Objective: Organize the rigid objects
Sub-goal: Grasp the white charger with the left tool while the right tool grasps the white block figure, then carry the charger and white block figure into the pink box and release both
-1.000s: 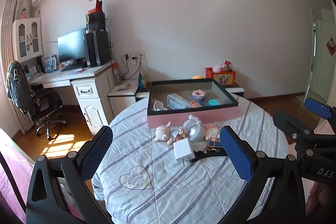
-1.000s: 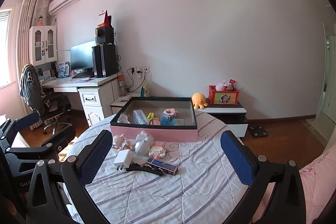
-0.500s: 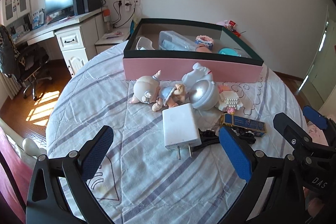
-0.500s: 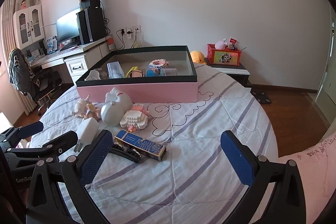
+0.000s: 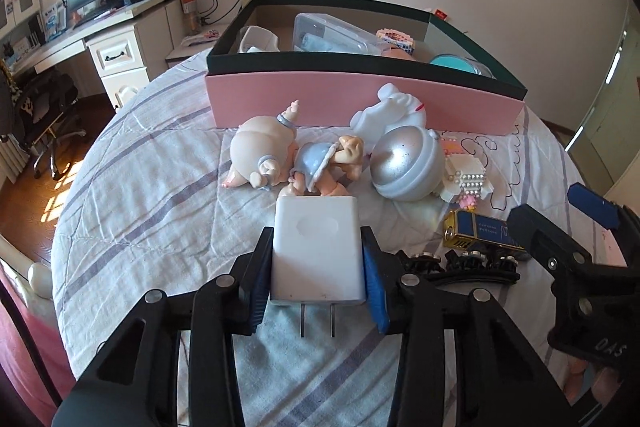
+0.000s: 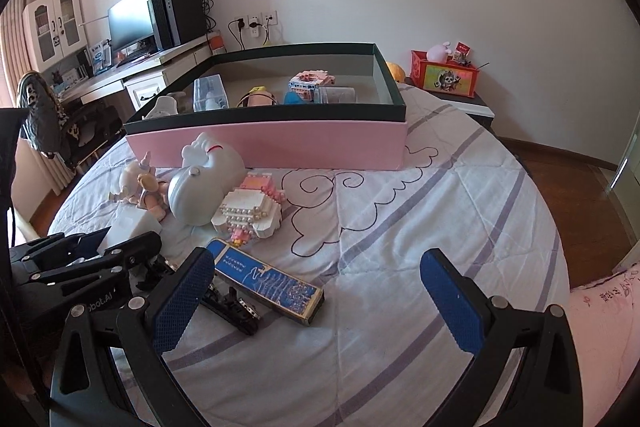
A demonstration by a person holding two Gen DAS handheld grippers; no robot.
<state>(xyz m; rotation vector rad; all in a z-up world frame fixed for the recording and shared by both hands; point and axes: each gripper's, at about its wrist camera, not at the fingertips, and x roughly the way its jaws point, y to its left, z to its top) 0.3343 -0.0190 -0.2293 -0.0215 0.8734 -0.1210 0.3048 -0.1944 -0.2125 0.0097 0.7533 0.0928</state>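
On the round table's striped quilted cloth, my left gripper has its blue pads pressed against both sides of the white plug-in charger, whose two prongs point back toward the camera at 6 o'clock. In the left wrist view, two small dolls lie touching the charger's far edge at 12 o'clock, with a silver dome-shaped toy at 1 o'clock and a white bead-brick figure just beside the dome. A blue-and-gold flat box lies at 3 o'clock from the charger, resting over a black hair clip.

My right gripper stands wide open and holds nothing. In its own view its left pad sits over the near end of the blue box, while its right pad hangs above bare cloth, well apart from everything else. The left gripper with the charger shows at 9 o'clock.

The pink storage box with a dark rim stands behind the pile at 12 o'clock, already containing a clear plastic case and a pink-and-blue brick model.
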